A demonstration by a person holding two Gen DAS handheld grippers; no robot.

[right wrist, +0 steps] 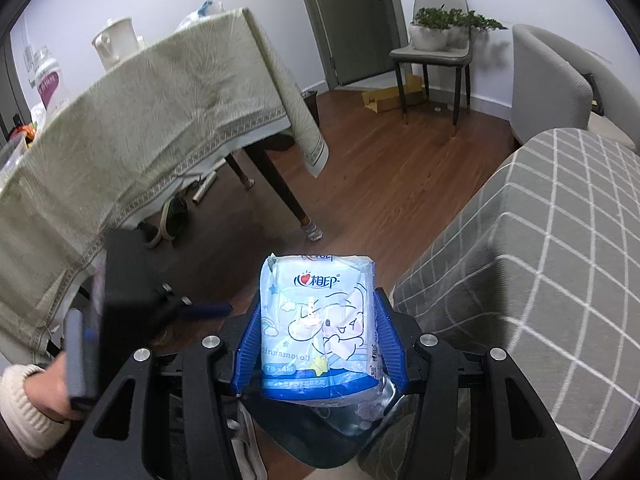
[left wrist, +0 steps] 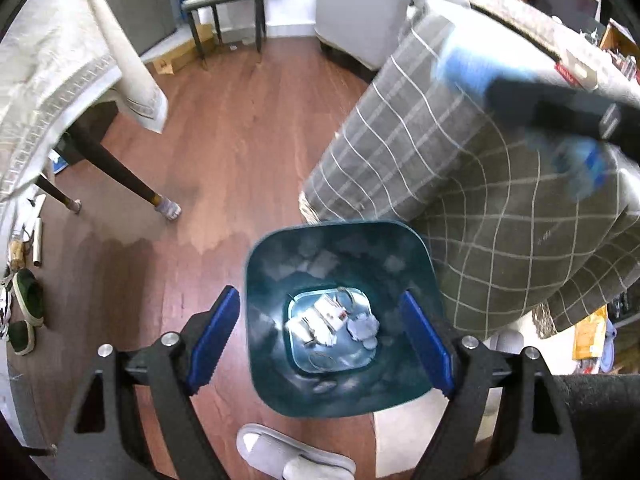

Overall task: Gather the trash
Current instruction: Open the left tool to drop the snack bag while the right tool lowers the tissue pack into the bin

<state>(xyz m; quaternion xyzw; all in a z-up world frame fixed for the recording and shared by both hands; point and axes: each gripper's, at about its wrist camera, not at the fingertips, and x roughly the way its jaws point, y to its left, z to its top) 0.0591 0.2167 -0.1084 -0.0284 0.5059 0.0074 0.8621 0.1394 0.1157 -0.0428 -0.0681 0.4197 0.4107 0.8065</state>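
A dark teal trash bin (left wrist: 340,248) stands on the wooden floor with crumpled paper and wrappers (left wrist: 334,320) at its bottom. My left gripper (left wrist: 320,336) hangs open and empty right above the bin's mouth, one finger on each side. My right gripper (right wrist: 318,336) is shut on a light blue tissue pack (right wrist: 318,320) with a cartoon print, held above the bin's rim (right wrist: 320,436). In the left wrist view the right gripper (left wrist: 560,104) shows blurred at the upper right with the blue pack (left wrist: 464,68).
A sofa with a grey checked cover (left wrist: 480,168) stands right of the bin. A table with a beige cloth (right wrist: 140,120) is on the left, shoes (left wrist: 24,312) under it. A white slipper (left wrist: 288,456) lies near the bin. A grey chair (right wrist: 436,52) stands at the back.
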